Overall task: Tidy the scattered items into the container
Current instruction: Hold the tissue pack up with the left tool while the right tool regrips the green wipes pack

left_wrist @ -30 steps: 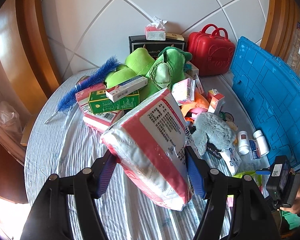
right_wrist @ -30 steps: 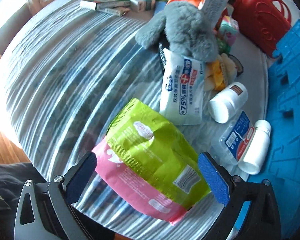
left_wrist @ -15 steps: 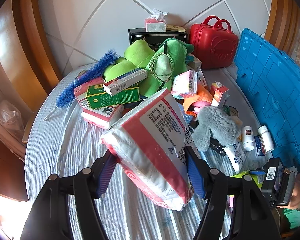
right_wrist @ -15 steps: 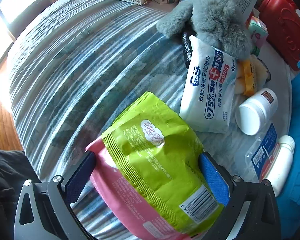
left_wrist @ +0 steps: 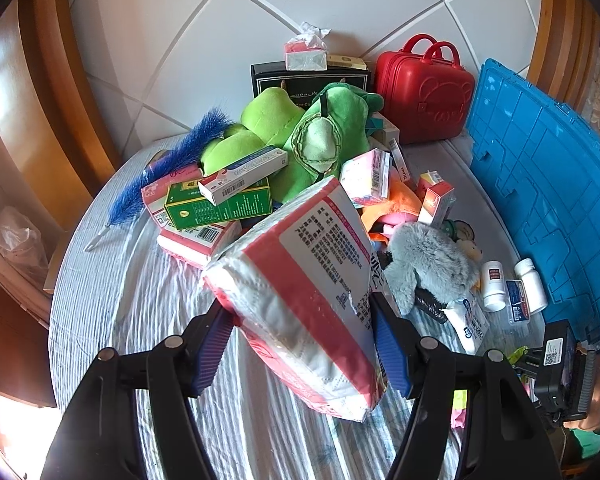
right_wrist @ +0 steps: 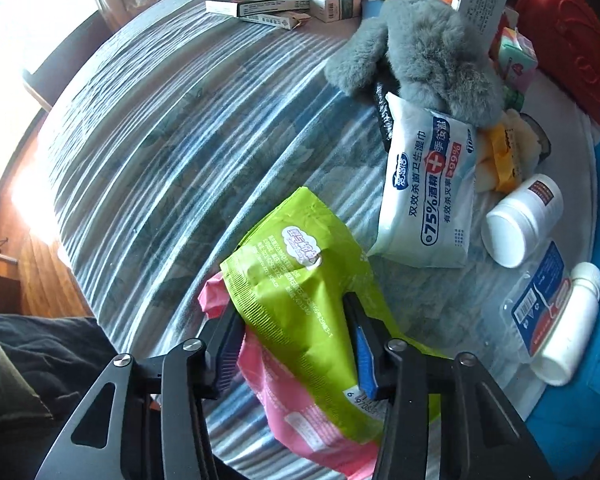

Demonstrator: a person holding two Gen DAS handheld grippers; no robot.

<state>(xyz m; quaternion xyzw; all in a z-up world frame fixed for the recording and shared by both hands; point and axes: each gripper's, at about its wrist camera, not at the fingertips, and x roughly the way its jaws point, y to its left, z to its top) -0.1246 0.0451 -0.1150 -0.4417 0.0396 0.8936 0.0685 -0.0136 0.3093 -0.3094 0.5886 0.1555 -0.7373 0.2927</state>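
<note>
Striped tablecloth (right_wrist: pixel 148 152), green pouch (right_wrist: pixel 300 304) between right tongs (right_wrist: pixel 296 356)

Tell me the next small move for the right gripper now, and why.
Probably lift the green pouch straight up, then carry it toward the blue crate. The right gripper has just been closing and its pads now pinch the pouch, creasing it, while it lies on the tablecloth. The left gripper already holds the tissue pack, so it can wait.

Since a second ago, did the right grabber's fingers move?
Yes. The right gripper has just been closing: its pads, earlier wide apart beside the green and pink packet, now pinch and crumple it on the striped tablecloth.
</note>
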